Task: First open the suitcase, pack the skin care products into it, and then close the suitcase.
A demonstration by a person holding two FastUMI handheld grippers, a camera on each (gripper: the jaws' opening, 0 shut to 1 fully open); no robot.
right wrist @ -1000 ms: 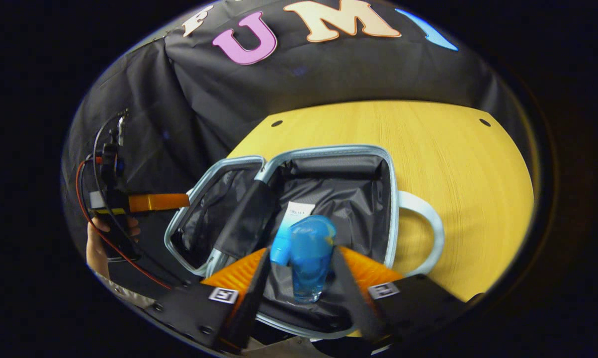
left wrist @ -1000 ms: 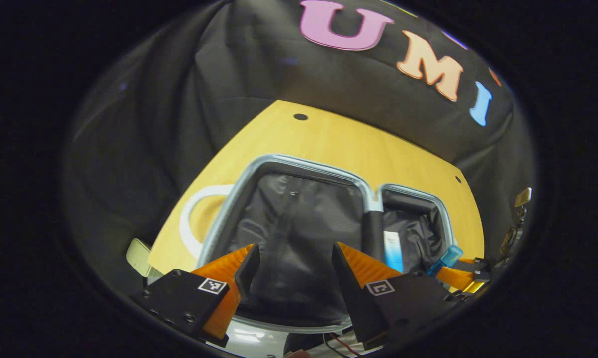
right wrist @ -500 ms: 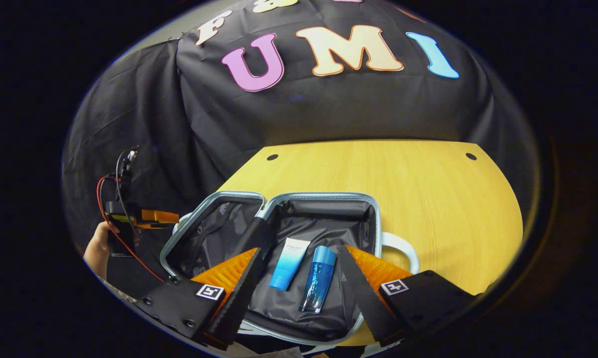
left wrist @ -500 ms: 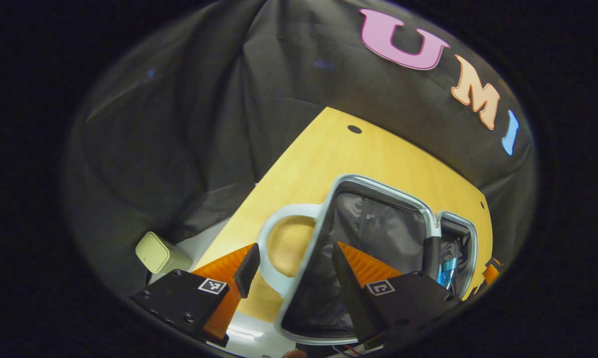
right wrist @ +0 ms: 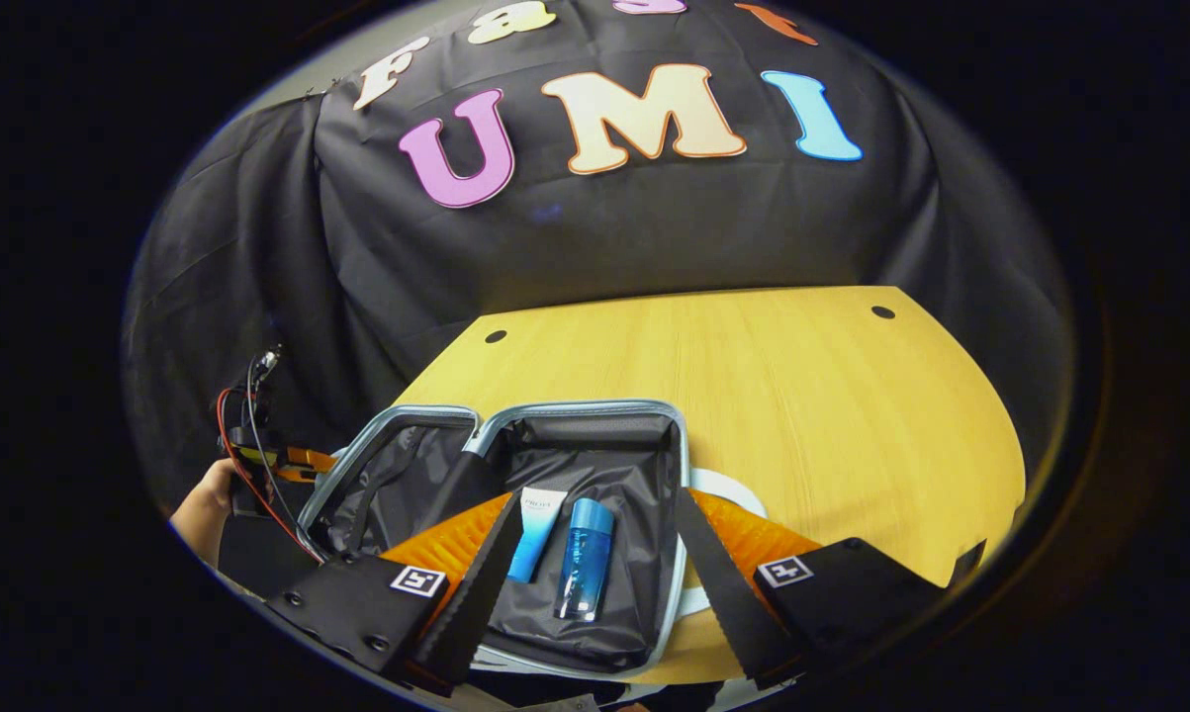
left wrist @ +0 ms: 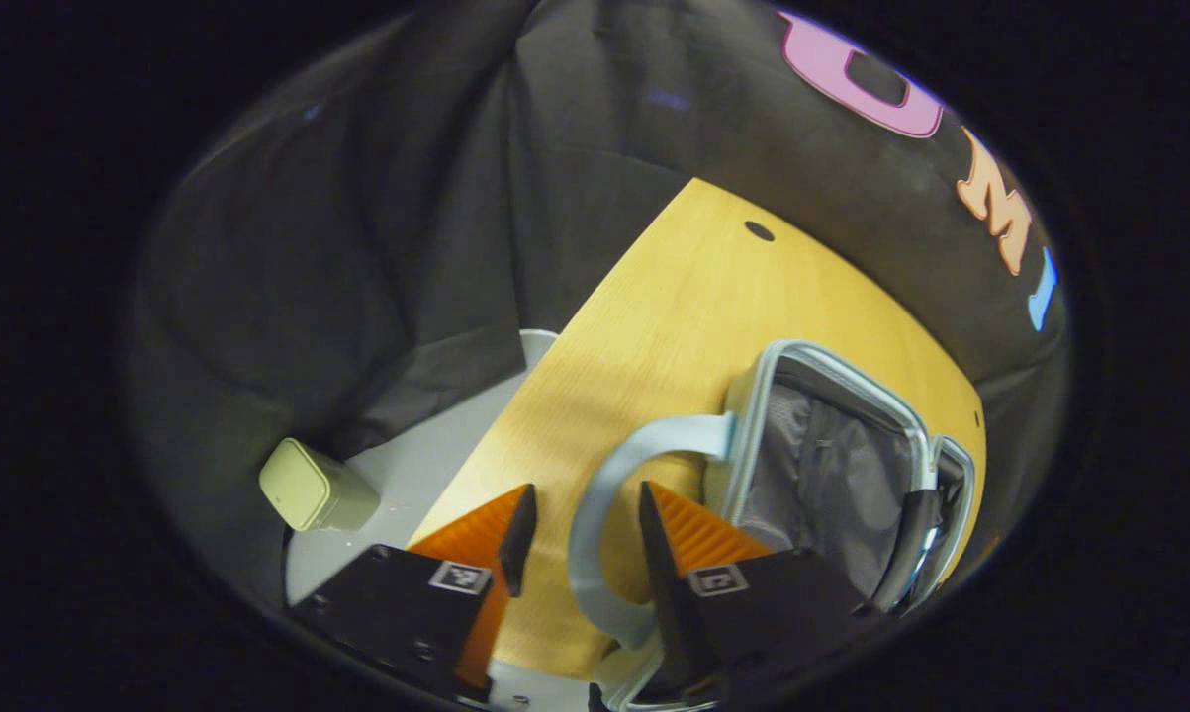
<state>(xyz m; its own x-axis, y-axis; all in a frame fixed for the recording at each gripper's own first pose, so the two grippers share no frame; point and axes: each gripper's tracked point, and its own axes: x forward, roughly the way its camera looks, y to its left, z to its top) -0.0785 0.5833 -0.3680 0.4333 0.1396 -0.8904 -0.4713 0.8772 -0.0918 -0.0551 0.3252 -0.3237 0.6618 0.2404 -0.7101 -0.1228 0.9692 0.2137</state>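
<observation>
Suitcase handle (left wrist: pixel 595 554) lies between the left tool's (left wrist: pixel 580 519) spread, empty fingers.

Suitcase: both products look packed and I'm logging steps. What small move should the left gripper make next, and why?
Probably shut the left gripper on the handle, which sits between its open fingers. The tube and bottle lie inside the open suitcase, so closing comes next.

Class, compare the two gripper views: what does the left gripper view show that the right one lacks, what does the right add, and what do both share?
Left gripper view: a pale green box beside the table, and the left gripper open around the suitcase's handle.
Right gripper view: a tube and a blue bottle lying in the suitcase, and the open right gripper.
Both: the open suitcase on the wooden table.
</observation>
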